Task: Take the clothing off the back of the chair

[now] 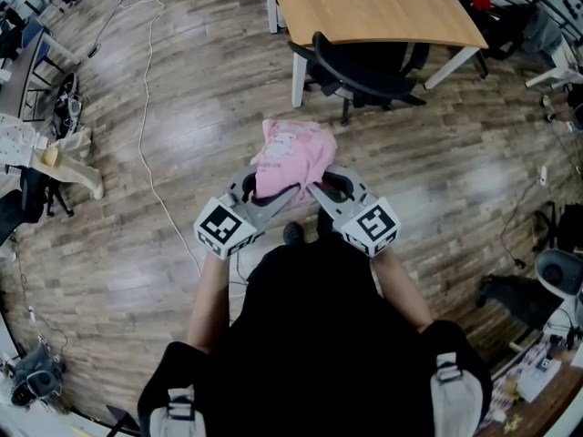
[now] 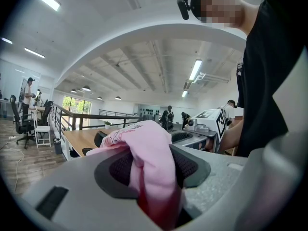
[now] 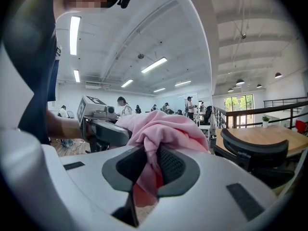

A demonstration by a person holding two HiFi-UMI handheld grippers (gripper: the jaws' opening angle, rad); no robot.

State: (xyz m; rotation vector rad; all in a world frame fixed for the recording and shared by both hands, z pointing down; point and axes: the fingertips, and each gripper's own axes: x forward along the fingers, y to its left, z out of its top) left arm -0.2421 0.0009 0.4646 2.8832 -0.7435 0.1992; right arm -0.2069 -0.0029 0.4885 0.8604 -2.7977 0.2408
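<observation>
**Item:** pink garment (image 1: 291, 157), one piece, soft knit. In the head view it hangs at centre frame, at 12 o'clock from the person's body and above the wooden floor (image 1: 182, 153).

**Hold, left:** left gripper (image 2: 154, 170), jaws part-closed, mesh pads pinching a thick fold of the cloth, which bulges up over the pads.

**Hold, right:** right gripper (image 3: 153, 166), jaws drawn closer together, pinching a thinner fold. The rest mounds above the jaws toward 1 o'clock.

**Related item:** black office chair (image 1: 364, 66), at 1 o'clock from the garment in the head view, pushed in at the wooden table (image 1: 373, 7). Its back shows bare, and the garment hangs well apart from it.

**Progress:** judged largely done. The garment is off the chair back and carried by both grippers. What is left, if anything, is setting it down; the task names no place for that.

**Markings:** dark lettering runs along an upper fold of the garment in the left gripper view, too small and creased to read. A pale printed figure shows on the front in the head view. No brand or label is legible. The gripper cubes bear square black-and-white markers only.
</observation>
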